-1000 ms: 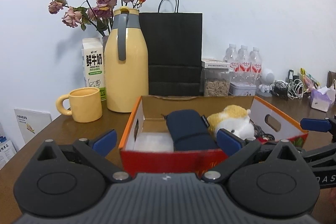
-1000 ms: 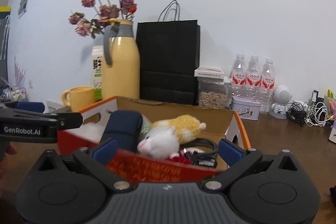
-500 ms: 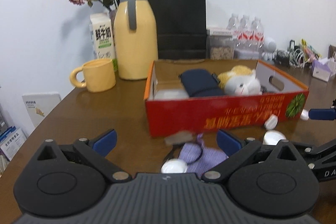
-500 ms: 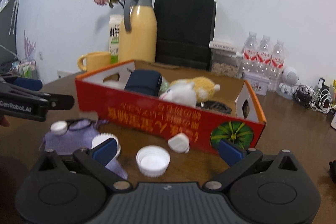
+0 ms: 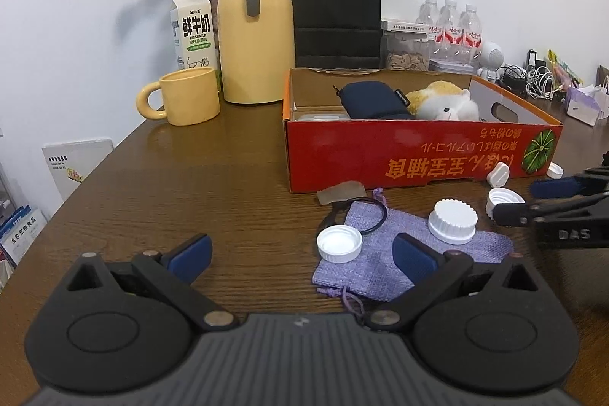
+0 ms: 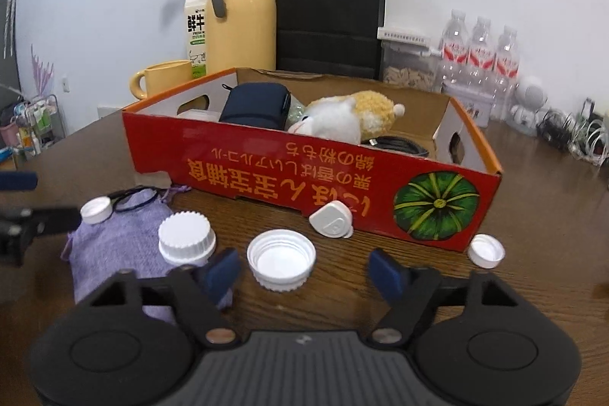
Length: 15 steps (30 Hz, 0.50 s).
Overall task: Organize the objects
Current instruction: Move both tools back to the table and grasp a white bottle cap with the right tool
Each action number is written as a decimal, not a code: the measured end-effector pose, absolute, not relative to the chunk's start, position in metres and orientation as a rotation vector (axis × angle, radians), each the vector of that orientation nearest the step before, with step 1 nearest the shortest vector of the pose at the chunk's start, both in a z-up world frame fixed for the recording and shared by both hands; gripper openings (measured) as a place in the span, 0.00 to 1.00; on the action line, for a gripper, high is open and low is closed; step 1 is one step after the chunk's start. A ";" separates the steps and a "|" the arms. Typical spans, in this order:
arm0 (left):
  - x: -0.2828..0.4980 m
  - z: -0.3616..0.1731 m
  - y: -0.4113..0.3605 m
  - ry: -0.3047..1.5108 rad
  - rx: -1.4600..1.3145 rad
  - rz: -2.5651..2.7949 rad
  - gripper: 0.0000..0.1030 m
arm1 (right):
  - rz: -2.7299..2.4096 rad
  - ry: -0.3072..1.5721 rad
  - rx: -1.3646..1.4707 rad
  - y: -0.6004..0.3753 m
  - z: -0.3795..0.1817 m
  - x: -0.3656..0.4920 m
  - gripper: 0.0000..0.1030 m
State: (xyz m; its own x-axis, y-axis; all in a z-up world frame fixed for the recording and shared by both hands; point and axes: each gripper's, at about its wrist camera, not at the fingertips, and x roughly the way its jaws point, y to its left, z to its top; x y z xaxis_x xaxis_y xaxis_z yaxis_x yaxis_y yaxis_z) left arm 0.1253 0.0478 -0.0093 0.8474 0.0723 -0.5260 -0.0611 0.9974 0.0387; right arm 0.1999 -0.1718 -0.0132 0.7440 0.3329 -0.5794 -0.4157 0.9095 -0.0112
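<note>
A red cardboard box [image 6: 304, 174] [image 5: 418, 155] holds a navy pouch [image 6: 255, 105], a plush toy [image 6: 342, 117] and a black cable. In front of it lie a purple cloth pouch [image 5: 411, 253] [image 6: 114, 246] and several white caps. My right gripper [image 6: 304, 272] points down at an upturned white cap [image 6: 281, 259]. Its jaws are closing, with the cap between the fingers but not pressed. My left gripper [image 5: 302, 255] is open over the table, a small white cap [image 5: 339, 243] just ahead of its right finger. A ridged cap [image 5: 453, 221] sits on the pouch.
Behind the box stand a yellow jug [image 5: 255, 25], a yellow mug [image 5: 186, 96], a milk carton [image 5: 192, 33], a black paper bag [image 5: 335, 2] and water bottles [image 6: 479, 52]. A flip-top cap [image 6: 331, 219] leans on the box front. A small cap [image 6: 486, 250] lies at the right.
Both grippers sank and tipped downward, so the caps and purple pouch before the box came into view. The right jaws narrowed around the upturned cap.
</note>
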 end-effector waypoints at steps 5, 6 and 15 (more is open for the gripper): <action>0.127 -0.009 0.048 0.555 0.013 0.071 1.00 | 0.433 0.618 -0.154 -0.167 -0.016 0.201 0.38; 0.128 -0.009 0.048 0.555 0.012 0.071 1.00 | 0.431 0.610 -0.154 -0.167 -0.015 0.199 0.38; 0.139 -0.013 0.044 0.572 -0.011 0.052 0.74 | 0.381 0.513 -0.153 -0.172 -0.006 0.180 0.38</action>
